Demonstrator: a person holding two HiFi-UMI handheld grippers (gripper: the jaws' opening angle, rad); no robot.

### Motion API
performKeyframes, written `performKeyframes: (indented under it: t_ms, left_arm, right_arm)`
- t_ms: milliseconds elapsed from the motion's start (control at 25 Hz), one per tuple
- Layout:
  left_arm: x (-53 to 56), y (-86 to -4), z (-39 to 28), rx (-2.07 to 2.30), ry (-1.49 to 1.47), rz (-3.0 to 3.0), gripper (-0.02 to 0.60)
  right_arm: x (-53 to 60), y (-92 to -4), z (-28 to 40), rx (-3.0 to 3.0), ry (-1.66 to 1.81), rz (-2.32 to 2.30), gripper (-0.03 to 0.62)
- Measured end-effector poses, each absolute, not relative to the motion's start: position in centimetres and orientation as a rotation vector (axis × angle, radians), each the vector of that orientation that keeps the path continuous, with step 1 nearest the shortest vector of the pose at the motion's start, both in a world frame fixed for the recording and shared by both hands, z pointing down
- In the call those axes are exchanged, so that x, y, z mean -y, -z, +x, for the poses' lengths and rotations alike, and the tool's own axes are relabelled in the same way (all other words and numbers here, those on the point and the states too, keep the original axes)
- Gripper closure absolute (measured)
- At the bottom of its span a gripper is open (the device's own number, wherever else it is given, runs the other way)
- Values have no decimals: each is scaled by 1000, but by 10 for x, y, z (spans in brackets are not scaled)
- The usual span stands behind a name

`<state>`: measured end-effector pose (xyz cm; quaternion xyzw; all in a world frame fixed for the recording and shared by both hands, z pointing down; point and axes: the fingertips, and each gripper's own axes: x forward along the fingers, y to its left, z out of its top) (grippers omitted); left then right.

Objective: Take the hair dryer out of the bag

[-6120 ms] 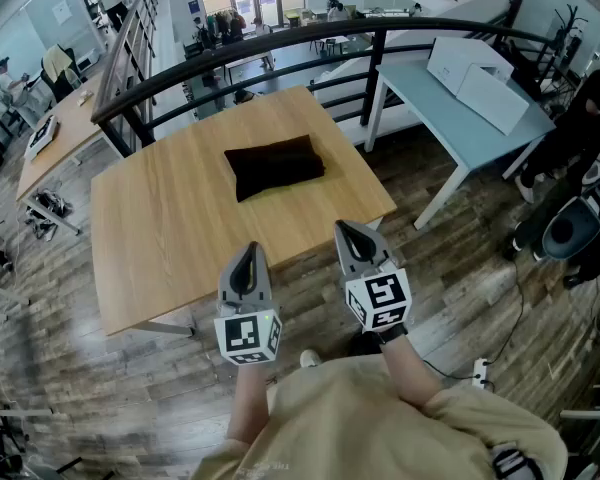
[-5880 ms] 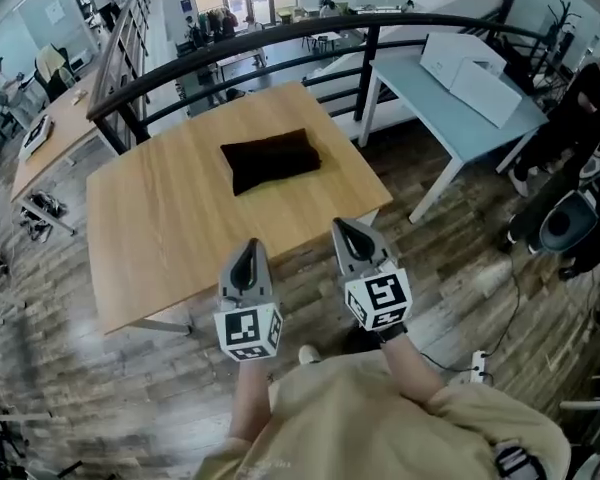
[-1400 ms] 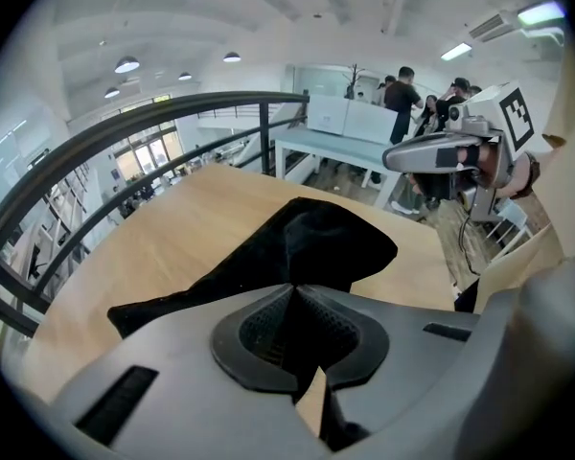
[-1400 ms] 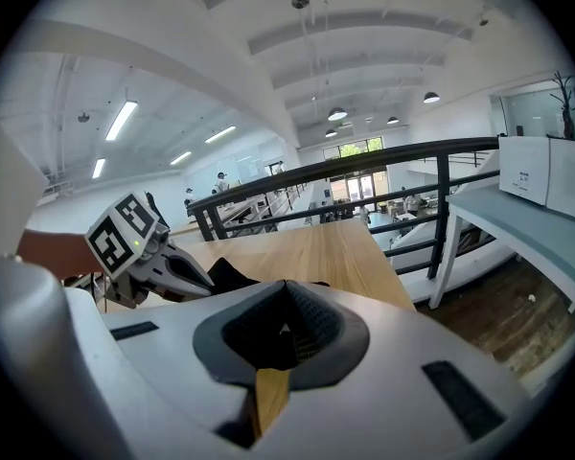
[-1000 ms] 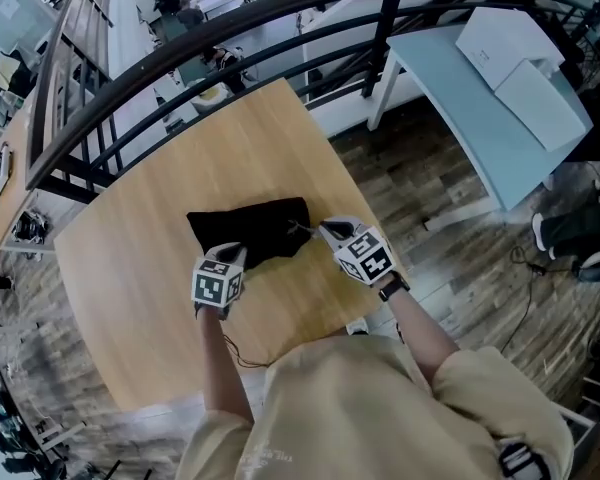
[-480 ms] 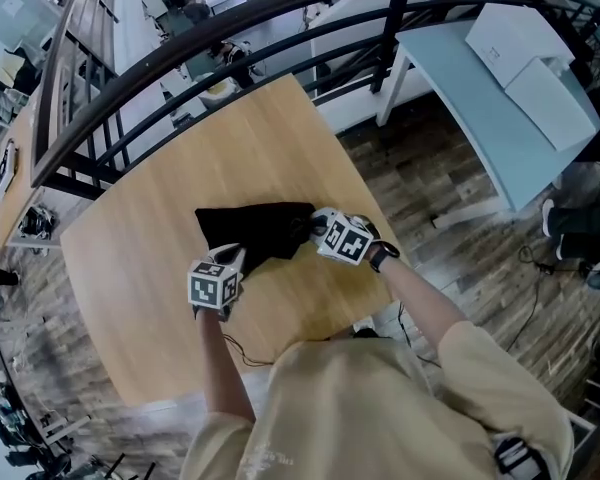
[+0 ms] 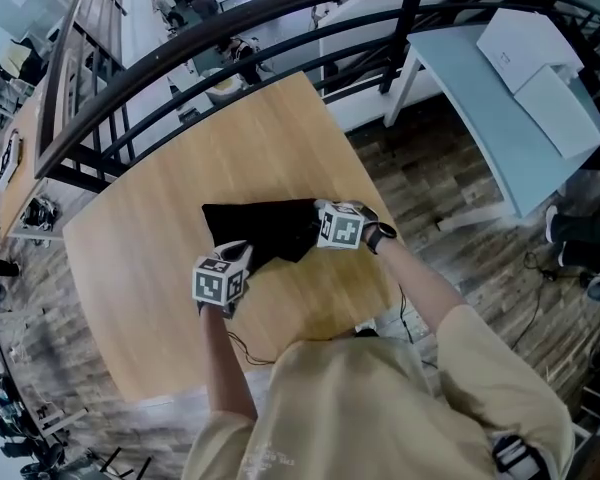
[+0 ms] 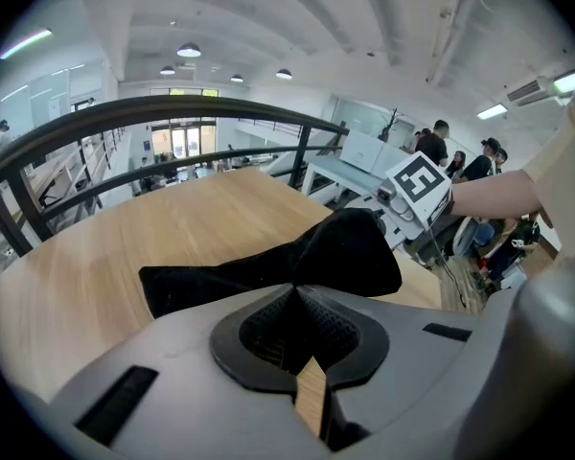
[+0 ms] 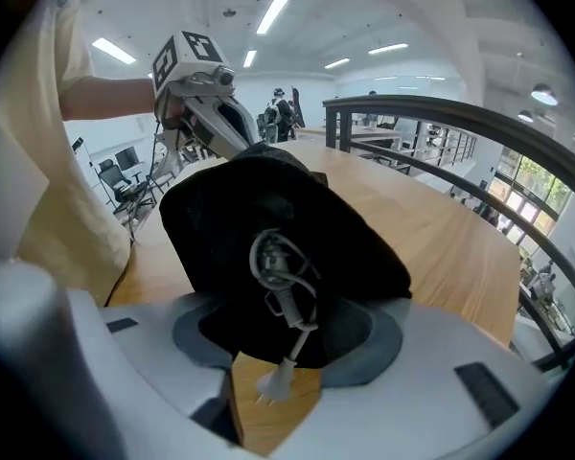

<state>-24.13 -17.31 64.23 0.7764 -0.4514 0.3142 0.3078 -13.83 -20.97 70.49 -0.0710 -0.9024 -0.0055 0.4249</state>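
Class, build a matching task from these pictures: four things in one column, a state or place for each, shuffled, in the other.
1 left claw
2 right claw
3 bag
4 plug

a white, dangling at the bag's end
b open
c shut on black fabric
d black, on the table

Pairs: 1c, 2b, 3d, 4a.
The right claw's jaws have just been opening, the bag's end between them.

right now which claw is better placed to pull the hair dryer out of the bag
Right. The right claw, its jaws just opened, faces the mouth of the black bag with the cord and plug between them. The left claw is shut on the bag, pinning it.
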Motion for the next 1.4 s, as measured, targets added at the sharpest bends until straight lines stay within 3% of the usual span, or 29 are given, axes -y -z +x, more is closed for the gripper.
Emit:
performKeyframes:
  t_ms: [120,600,1040,1400]
  left_arm:
    - [175,-643,-240,1193,-823,2054,563]
    - [178,-642,-241,1208,-792,2046,563]
    - [181,-646,-238,1204,-781,2040,563]
    - [182,-644,-243,1223,-731,2017,563]
  right_arm:
    - [203,-708,-142,2228,33,-282,381]
    - [199,-731,-170,2140,198,-371,381]
    - [211,-756,-180,2202,112,-231,376]
    - [205,-744,-177,2200,237,-320,413]
